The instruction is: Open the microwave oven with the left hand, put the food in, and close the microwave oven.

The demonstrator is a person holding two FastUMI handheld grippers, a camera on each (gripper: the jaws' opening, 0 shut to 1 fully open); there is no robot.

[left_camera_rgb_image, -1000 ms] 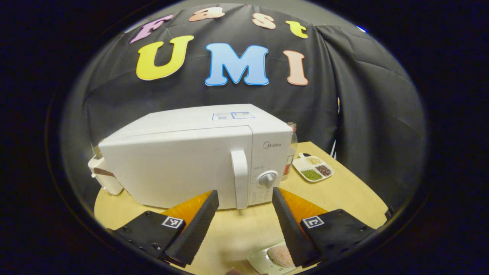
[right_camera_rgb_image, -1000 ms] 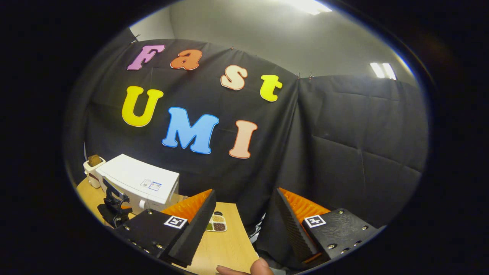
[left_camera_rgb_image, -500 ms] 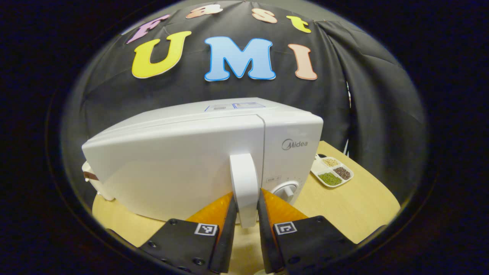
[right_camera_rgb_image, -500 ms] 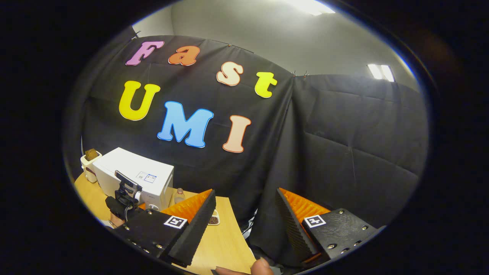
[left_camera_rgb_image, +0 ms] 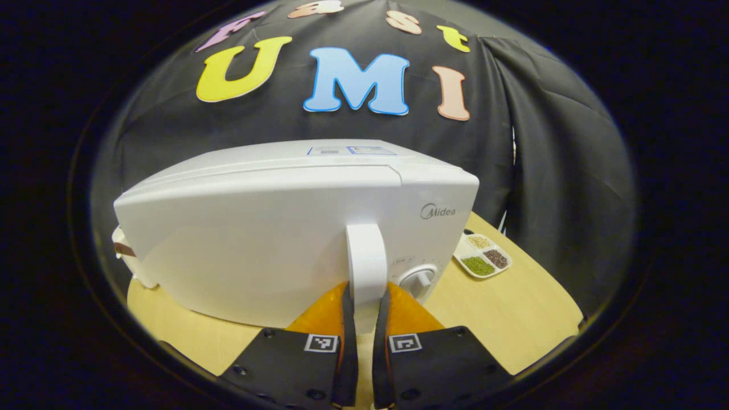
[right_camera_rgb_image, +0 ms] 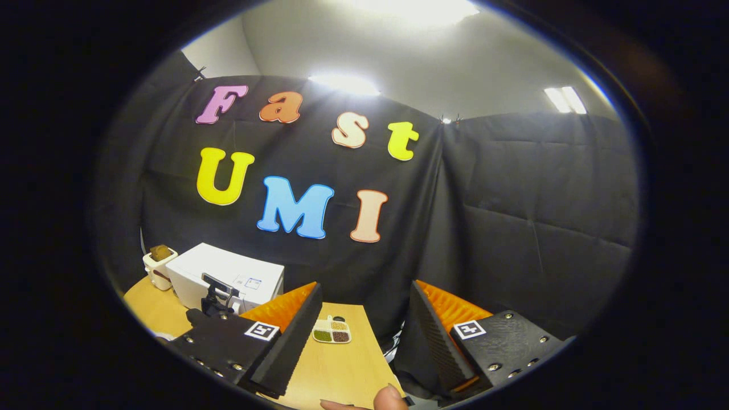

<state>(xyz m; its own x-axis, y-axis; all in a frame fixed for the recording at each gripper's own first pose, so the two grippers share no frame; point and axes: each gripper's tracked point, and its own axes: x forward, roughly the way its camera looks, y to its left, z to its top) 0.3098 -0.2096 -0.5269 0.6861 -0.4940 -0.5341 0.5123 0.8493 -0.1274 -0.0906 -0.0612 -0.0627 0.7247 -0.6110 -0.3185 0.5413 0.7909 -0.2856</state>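
- Your left claw [left_camera_rgb_image: 364,319] sits at the bottom centre of the left gripper view, both fingers [left_camera_rgb_image: 348,341] clamped on the lower end of the microwave oven's door handle [left_camera_rgb_image: 366,265].
- The microwave oven [left_camera_rgb_image: 256,228] stands on the counter [left_camera_rgb_image: 512,307] just behind, across the middle of that frame, its door shut and its dial [left_camera_rgb_image: 418,278] just right of the handle.
- A divided dish of grains [left_camera_rgb_image: 483,257] lies on the counter at right, apart from the oven.
- Your right claw [right_camera_rgb_image: 364,319] hangs released, fingers spread wide, at the bottom of the right gripper view, with a fingertip [right_camera_rgb_image: 389,397] at the lower edge.
- Farther off at lower left there, the oven [right_camera_rgb_image: 233,276] and a small white container [right_camera_rgb_image: 159,267] beside it.
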